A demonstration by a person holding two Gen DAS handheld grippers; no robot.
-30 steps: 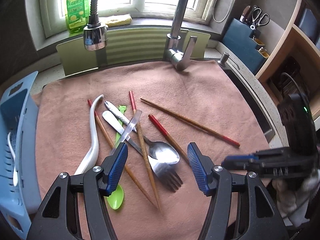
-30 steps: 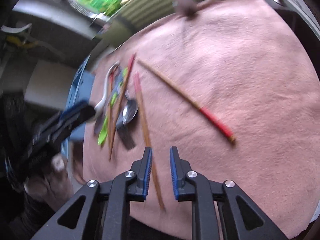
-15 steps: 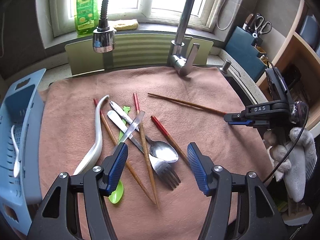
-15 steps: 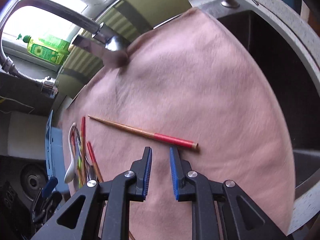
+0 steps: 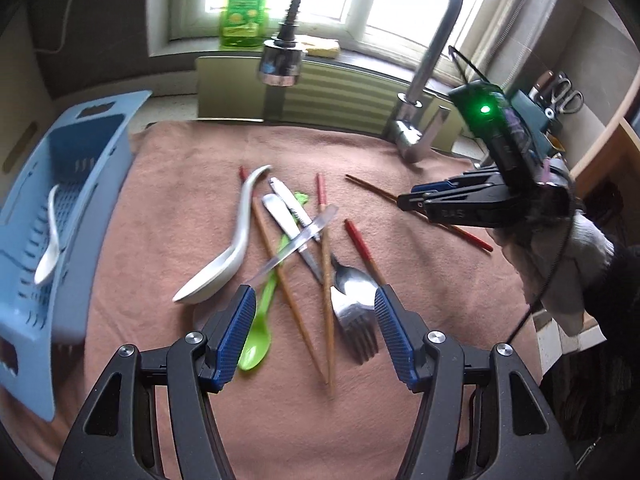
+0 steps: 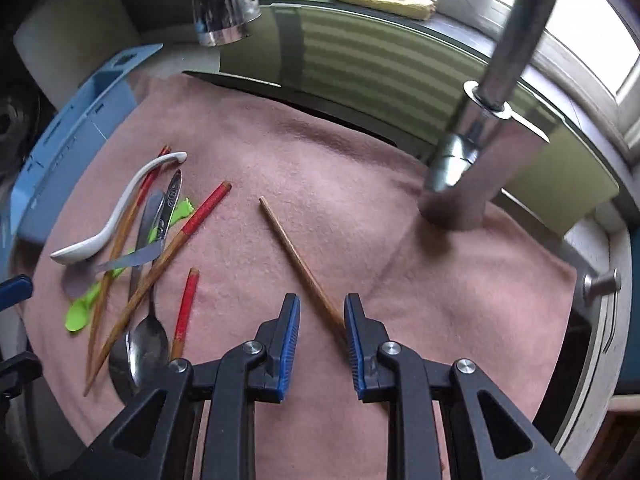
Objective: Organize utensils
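Over a pink towel [image 5: 192,184] by the sink, I hold my left gripper [image 5: 315,332] spread wide above the utensil pile [image 5: 304,256], nothing between its pads. My right gripper [image 6: 322,342] has just been opening; its jaws stand slightly apart astride a lone chopstick [image 6: 296,258], pads not pressing it. The pile, with a white spoon [image 5: 224,260], green spoon [image 5: 258,332], fork [image 5: 356,320] and more chopsticks, lies mid-towel. Another white spoon [image 5: 50,240] rests in the blue basket [image 5: 92,140] at left.
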